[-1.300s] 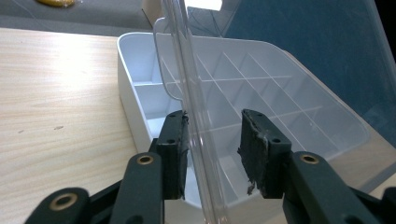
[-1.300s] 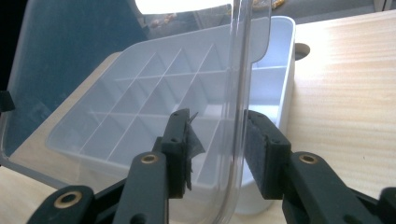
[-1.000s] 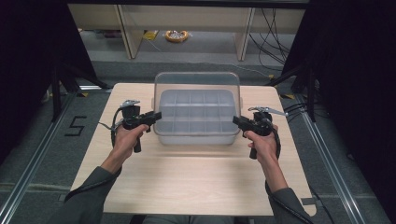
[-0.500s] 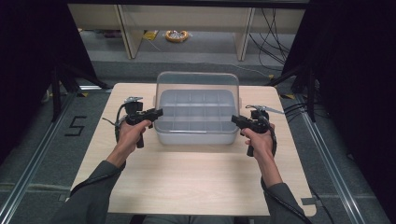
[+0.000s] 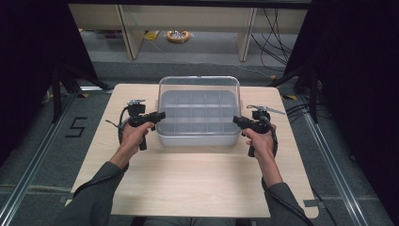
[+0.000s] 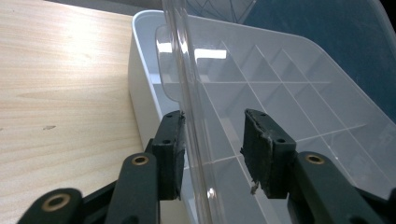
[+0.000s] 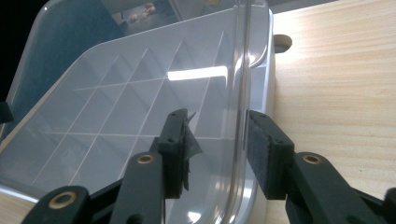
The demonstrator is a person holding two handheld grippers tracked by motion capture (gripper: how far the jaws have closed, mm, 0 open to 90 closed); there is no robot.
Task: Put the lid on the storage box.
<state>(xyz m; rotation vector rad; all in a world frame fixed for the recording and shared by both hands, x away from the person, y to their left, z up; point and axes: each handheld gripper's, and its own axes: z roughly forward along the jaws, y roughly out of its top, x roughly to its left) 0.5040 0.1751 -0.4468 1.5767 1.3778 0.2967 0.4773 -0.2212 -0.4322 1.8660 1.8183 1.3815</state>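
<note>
A clear plastic compartment box [image 5: 197,137] sits at the middle of the wooden table [image 5: 188,183], its see-through lid [image 5: 197,87] raised and leaning back. My left gripper [image 5: 161,115] is at the lid's left edge. In the left gripper view the lid edge [image 6: 186,70] passes between the jaws of my left gripper [image 6: 212,140], against the left pad and clear of the right one; these jaws have just been opening. My right gripper [image 5: 235,120] is at the lid's right edge. In the right gripper view the lid edge [image 7: 243,70] stands between the jaws of my right gripper [image 7: 217,140], with a gap to the left pad.
The box's white wall [image 6: 140,93] and empty grid of dividers [image 7: 116,107] lie under the lid. A round hole [image 7: 282,43] is in the tabletop by the box. Beyond the table are shelf legs, a yellow item [image 5: 178,36] and cables [image 5: 277,28].
</note>
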